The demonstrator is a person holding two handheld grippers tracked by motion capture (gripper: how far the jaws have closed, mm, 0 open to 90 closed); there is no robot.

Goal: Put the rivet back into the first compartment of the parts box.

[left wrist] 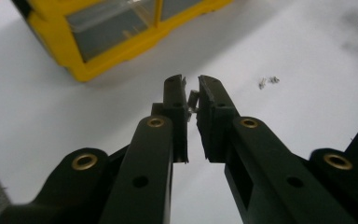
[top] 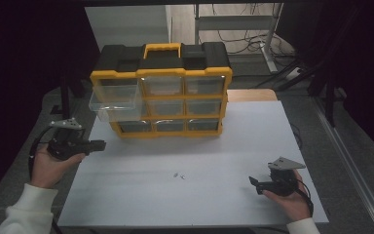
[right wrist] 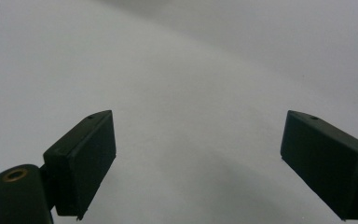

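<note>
Two black hand-held grippers: left gripper [left wrist: 192, 88] clenched on a small grey metal part [left wrist: 193, 100] above the table's left edge near the cabinet, right gripper [right wrist: 198, 158] released, jaws wide, low at the front right. One yellow-and-black nine-drawer plastic organiser [top: 163, 90] with its top-left clear drawer [top: 114, 100] pulled out, two small metal bits [top: 178, 175] loose mid-sheet. White tabletop [top: 224, 151] over grey floor, dark surroundings; bare sheet between the grippers.

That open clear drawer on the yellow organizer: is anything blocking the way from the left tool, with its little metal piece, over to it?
Nothing visible: bare white table lies between the left tool and the open drawer.
</note>
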